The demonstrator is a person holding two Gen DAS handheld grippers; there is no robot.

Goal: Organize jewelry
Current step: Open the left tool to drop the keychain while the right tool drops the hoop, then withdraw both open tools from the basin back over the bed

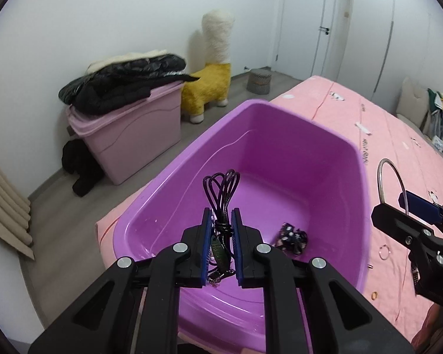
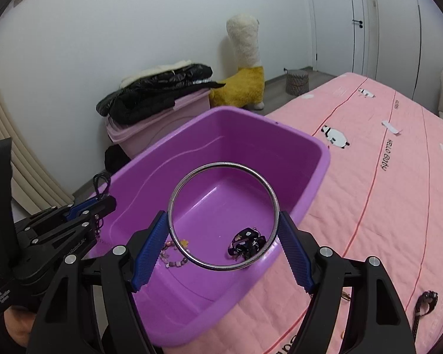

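Observation:
A purple plastic tub (image 1: 351, 159) (image 2: 316, 159) sits on the pink bed. My left gripper (image 1: 221, 224) is shut on a black cord necklace (image 1: 221, 191) with a tag, held above the tub's near side; it also shows in the right wrist view (image 2: 103, 203). My right gripper (image 2: 223, 230) is shut on a large silver bangle (image 2: 221, 165), held above the tub; the bangle shows in the left wrist view (image 1: 382, 177) too. In the tub lie a black patterned scrunchie (image 1: 291, 237) (image 2: 246, 243) and a beaded bracelet (image 2: 174, 258).
On the pink bedspread (image 2: 384, 206) lie a dark bracelet (image 2: 425, 302) and small rings (image 1: 385, 250). On the floor stand a pink storage box (image 1: 127, 135) with black jackets and a yellow plush alpaca (image 1: 209, 88). Closets line the far wall.

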